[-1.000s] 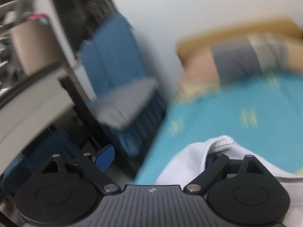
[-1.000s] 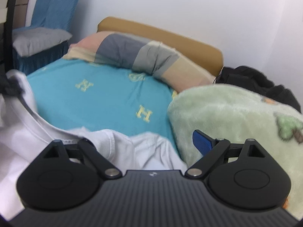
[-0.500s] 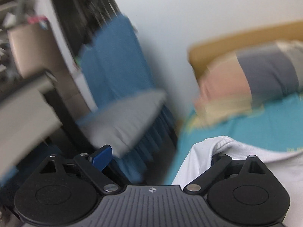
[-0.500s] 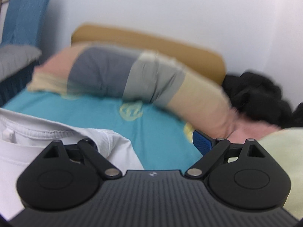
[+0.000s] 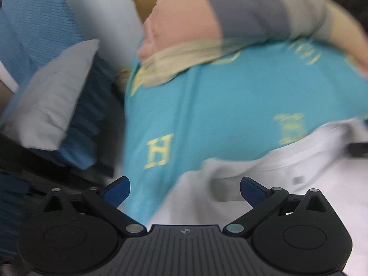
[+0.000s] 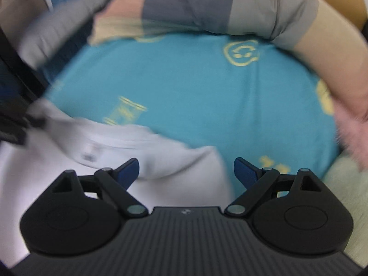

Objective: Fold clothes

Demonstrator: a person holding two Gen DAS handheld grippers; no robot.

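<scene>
A white t-shirt (image 5: 287,179) lies on the teal bed sheet (image 5: 230,105), collar and neck label facing up. My left gripper (image 5: 185,189) is open, just above the shirt's left shoulder. In the right wrist view the same shirt (image 6: 147,158) lies low and left on the sheet (image 6: 195,87). My right gripper (image 6: 186,172) is open above the shirt's right shoulder edge. Neither gripper holds cloth. The other gripper shows dark at the left edge of the right wrist view (image 6: 13,128). Both views are motion-blurred.
A striped pink, grey and beige pillow (image 6: 230,9) lies along the wooden headboard (image 6: 345,2). A pale green fleece blanket (image 6: 345,184) is at the right. A blue-covered chair with a grey cushion (image 5: 53,96) stands off the bed's left side.
Both grippers have opened and let go of the shirt, which now lies on the sheet. Both cameras have tilted down toward the bed.
</scene>
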